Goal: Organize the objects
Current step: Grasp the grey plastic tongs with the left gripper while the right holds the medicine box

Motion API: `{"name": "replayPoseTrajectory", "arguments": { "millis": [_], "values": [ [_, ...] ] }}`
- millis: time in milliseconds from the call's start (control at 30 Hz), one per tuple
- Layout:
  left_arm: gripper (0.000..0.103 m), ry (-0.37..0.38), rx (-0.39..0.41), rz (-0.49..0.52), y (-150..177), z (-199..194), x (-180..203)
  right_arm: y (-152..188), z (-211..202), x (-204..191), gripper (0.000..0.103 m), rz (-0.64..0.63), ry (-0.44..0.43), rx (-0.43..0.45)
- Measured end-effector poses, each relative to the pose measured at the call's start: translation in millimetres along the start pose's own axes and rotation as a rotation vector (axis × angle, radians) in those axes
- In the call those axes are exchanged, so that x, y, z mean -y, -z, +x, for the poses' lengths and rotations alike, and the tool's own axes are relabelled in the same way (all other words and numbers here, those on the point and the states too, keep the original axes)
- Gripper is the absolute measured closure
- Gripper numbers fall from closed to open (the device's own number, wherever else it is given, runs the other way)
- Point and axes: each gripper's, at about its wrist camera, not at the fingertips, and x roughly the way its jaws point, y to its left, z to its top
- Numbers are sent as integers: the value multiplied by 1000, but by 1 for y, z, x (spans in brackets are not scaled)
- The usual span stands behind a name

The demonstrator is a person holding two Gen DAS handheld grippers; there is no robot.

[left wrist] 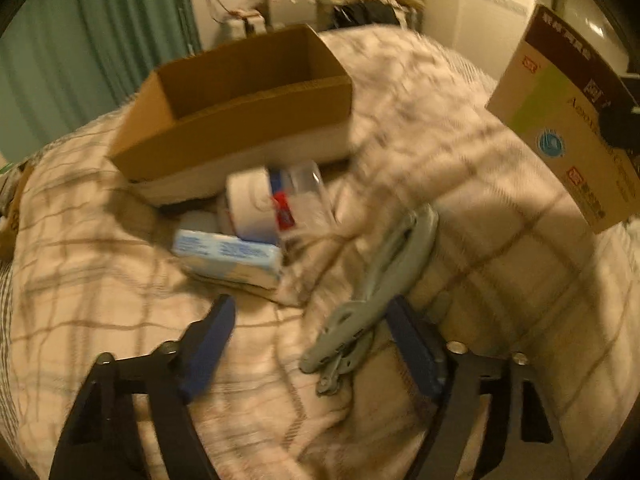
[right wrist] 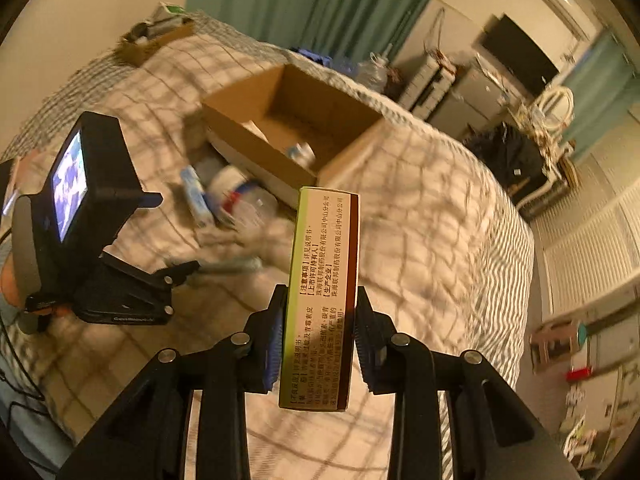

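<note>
My right gripper (right wrist: 318, 344) is shut on a tan, green and brown medicine box (right wrist: 322, 296) and holds it above the bed; the box also shows at the right of the left wrist view (left wrist: 568, 120). My left gripper (left wrist: 312, 344) is open, low over the checked bedspread (left wrist: 480, 248), with grey pliers (left wrist: 376, 292) lying between its fingers, nearer the right finger (left wrist: 416, 352). An open cardboard box (left wrist: 240, 100) sits further back on the bed. In front of it lie a blue-white packet (left wrist: 228, 254), a white tube (left wrist: 250, 200) and a clear cup (left wrist: 310, 196).
The cardboard box (right wrist: 292, 128) holds a small item inside. A second small box (right wrist: 154, 38) of items sits at the bed's far corner. Green curtains (right wrist: 320, 4) and cluttered furniture (right wrist: 500, 92) stand beyond the bed. The left gripper's body with its lit screen (right wrist: 72, 184) is at left.
</note>
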Motion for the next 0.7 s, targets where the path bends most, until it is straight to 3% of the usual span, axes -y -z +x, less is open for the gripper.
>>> {"name": "replayPoseTrajectory", "arguments": {
  "millis": [367,600,633,700],
  "values": [
    [34,103,-80,63,10,-7,-1,7,15,10,73,26,-52,5],
    [36,62,-93,135,4,10,13,6,17,8,73,27,-53,5],
    [37,63,-95,137,2,16,14,5,18,8,73,26,-53,3],
    [55,112,-116,99,-3,27,11,4,19,6,73,26,-51,0]
  ]
}}
